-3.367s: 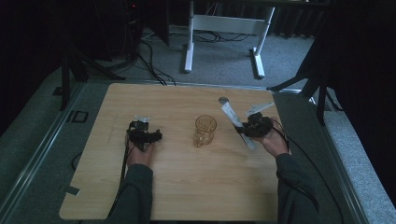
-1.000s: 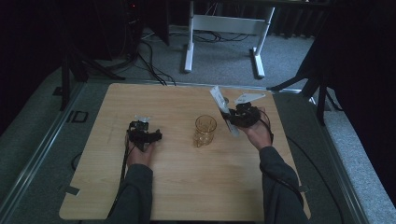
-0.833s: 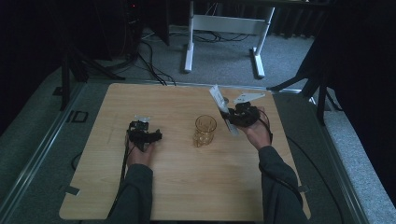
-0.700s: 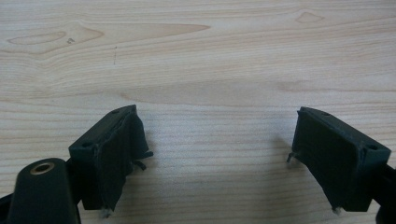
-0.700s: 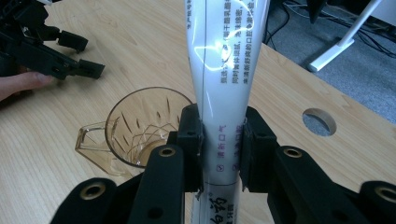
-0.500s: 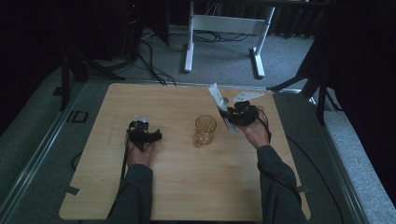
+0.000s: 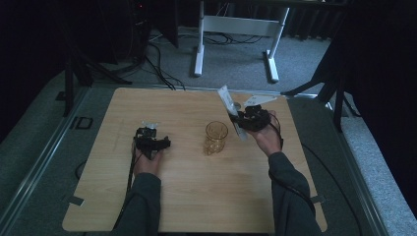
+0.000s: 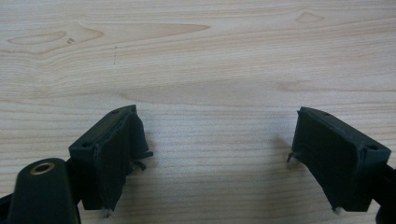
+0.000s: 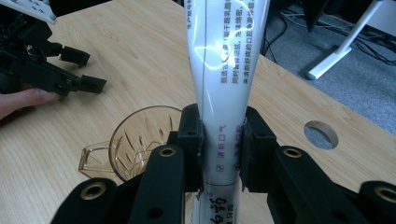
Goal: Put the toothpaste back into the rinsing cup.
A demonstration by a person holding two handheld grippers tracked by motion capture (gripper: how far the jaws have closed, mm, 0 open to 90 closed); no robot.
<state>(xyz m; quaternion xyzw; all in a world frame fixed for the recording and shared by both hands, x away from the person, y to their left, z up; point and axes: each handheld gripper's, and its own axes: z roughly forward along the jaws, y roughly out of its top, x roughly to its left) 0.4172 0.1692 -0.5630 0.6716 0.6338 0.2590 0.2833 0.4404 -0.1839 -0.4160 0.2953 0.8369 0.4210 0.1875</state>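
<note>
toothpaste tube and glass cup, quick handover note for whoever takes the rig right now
Right gripper: shut on the white toothpaste tube, held above the table, tilted beside the glass cup.
Left gripper: open, holding nothing, resting low over bare wood left of the cup.
Done: tube picked up and brought to the cup.
Left: probably to lower the tube into the cup and release; the cup looks empty.

I am reading rows of dark Chinese characters running down the white tube [image 9: 223, 70]; most are too blurred to make out. Lower on the tube, purple print is showing "清新口气" beside a small ticked box.
</note>
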